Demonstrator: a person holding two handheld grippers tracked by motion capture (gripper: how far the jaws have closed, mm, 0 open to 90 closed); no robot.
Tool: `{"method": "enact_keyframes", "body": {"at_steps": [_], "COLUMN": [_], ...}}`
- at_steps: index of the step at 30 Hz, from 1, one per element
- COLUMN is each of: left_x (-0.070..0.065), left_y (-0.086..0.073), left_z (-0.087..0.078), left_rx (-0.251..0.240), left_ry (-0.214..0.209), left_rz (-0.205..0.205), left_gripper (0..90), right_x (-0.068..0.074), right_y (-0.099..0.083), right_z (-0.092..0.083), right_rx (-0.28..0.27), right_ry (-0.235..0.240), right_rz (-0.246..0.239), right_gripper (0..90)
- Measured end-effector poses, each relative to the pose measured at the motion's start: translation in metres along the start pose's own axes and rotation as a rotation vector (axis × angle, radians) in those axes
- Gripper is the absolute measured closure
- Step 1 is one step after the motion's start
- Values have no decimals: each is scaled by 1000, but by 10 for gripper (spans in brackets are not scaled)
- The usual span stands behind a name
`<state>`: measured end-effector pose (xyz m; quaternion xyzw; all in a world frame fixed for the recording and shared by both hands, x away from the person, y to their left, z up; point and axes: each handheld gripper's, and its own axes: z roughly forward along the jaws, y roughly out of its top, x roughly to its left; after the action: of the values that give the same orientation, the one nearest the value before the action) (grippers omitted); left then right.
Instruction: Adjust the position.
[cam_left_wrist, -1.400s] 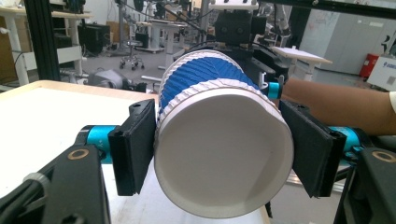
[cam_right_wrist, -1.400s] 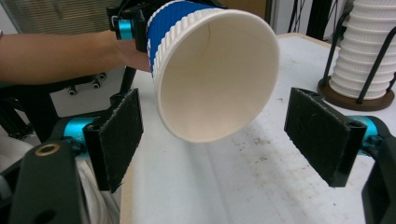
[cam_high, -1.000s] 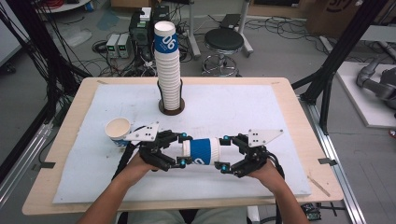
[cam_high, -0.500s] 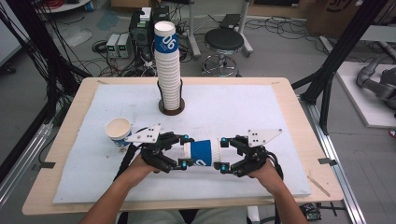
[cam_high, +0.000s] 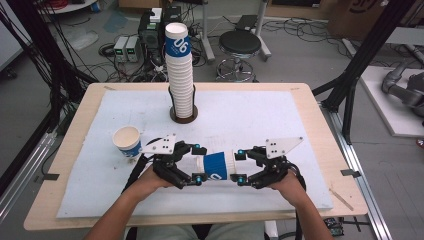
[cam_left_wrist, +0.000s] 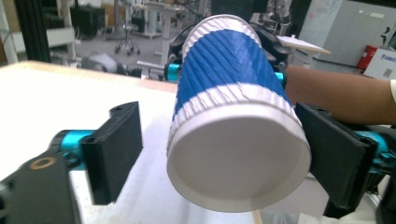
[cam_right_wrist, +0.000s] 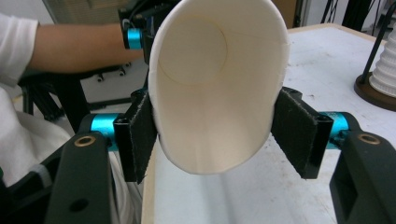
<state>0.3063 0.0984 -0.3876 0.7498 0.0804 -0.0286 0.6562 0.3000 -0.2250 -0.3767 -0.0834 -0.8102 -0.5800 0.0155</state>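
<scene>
A blue-and-white paper cup (cam_high: 216, 166) lies on its side in the air between the two tongs, just above the white mat (cam_high: 260, 120) at the near side of the counter (cam_high: 310, 100) – its base points toward the person's left, its open mouth toward the right

The right tongs (cam_high: 242, 166) clamp the rim end of the cup: in the right gripper view both black pads (cam_right_wrist: 140, 135) press on the cup wall and squeeze the mouth into an oval, the jaws having just been closing on it. The left tongs (cam_high: 197, 164) stand wide around the base end, their jaws having just been opening; in the left gripper view the left-hand pad (cam_left_wrist: 116, 149) stands clear of the cup, with white mat showing in the gap, while the other pad sits right against the cup's base edge – whether it touches I cannot tell

A second cup (cam_high: 127, 141) of the same kind stands upright on the mat, mouth up, just beside the left tongs on the far-left side. A tall stack of cups (cam_high: 180, 70) rises from a dark round holder (cam_high: 183, 116) near the middle of the counter's far half, well apart from both hands
</scene>
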Motion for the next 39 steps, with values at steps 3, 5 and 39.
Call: {"method": "enact_keyframes", "body": {"at_steps": [3, 5, 39], "left_x": [-1, -1, 2], "left_y": [6, 9, 30], "left_z": [-2, -4, 24], "left_rx": [53, 72, 385], "left_ry": [28, 33, 5], "left_rz": [15, 27, 76], "left_gripper": [164, 164, 170], "right_x": [0, -1, 4], "right_y": [6, 11, 83], "right_z": [-2, -5, 32], "right_rx": [44, 69, 641], "right_ry": [-15, -27, -69], "right_rz": [-17, -27, -214], "right_gripper": [349, 349, 339]}}
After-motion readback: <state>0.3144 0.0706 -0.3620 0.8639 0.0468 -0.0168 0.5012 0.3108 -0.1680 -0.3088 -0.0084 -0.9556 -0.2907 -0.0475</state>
